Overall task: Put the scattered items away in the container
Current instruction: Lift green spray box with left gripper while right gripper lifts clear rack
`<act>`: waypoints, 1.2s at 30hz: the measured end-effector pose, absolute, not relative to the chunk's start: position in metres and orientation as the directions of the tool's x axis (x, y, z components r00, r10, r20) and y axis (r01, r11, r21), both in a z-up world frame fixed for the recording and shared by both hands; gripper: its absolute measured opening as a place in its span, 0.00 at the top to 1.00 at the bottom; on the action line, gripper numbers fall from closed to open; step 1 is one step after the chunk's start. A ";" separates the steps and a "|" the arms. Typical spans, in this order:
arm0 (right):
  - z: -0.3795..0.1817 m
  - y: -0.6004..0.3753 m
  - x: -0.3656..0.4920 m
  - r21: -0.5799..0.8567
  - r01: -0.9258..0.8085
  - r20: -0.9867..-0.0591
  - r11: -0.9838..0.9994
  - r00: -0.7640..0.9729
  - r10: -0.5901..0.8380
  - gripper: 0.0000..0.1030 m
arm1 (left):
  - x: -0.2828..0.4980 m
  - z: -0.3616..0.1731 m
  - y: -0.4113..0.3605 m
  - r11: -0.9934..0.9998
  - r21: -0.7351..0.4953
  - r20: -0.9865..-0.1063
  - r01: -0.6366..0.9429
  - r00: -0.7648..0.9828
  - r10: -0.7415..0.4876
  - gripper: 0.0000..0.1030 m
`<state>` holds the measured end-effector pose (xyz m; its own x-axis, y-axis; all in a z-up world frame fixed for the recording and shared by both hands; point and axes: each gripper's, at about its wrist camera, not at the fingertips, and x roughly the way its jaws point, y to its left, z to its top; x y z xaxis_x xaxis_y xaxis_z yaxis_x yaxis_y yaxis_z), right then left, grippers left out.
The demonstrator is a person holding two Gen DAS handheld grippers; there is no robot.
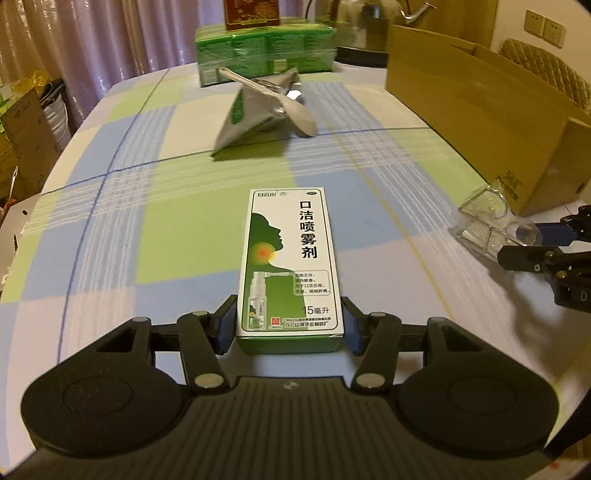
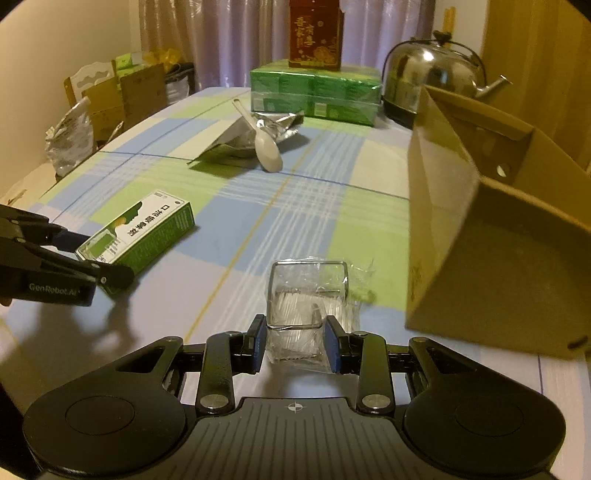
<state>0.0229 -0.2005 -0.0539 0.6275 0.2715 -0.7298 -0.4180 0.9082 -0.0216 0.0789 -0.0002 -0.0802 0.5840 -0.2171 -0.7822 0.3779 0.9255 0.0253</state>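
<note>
Spray box [image 1: 290, 264]: "口洁喷雾剂", "15毫升"

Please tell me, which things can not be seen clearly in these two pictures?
- Cardboard box inside: hidden by its own walls, both views.
- Clear plastic box contents: too blurred through the plastic, right wrist view.
- Foil pouch print: motion-blurred, left wrist view.
- Kettle: cut off by the top edge, left wrist view.

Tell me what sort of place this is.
Probably a home dining room: a checked tablecloth covers the table, a steel kettle stands at its far end, and curtains hang behind.
</note>
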 end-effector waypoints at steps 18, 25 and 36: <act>-0.051 -0.195 0.010 -0.052 -0.398 -0.712 0.916 0.658 0.246 0.43 | 0.073 -0.075 0.006 0.932 -0.016 -0.756 0.362 0.606 -0.248 0.34; -0.060 -0.188 0.007 -0.082 -0.436 -0.711 0.896 0.656 0.254 0.43 | 0.080 -0.077 0.000 0.934 -0.017 -0.748 0.357 0.616 -0.249 0.33; -0.073 -0.189 0.003 -0.087 -0.442 -0.714 0.893 0.653 0.254 0.63 | 0.094 -0.084 -0.013 0.929 0.002 -0.754 0.371 0.611 -0.242 0.33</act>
<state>0.0034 -0.1890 -0.0734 0.6528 0.2539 -0.7137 -0.4421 0.8927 -0.0869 0.0937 -0.0127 -0.0836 0.6111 -0.2425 -0.7535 0.3705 0.9288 0.0016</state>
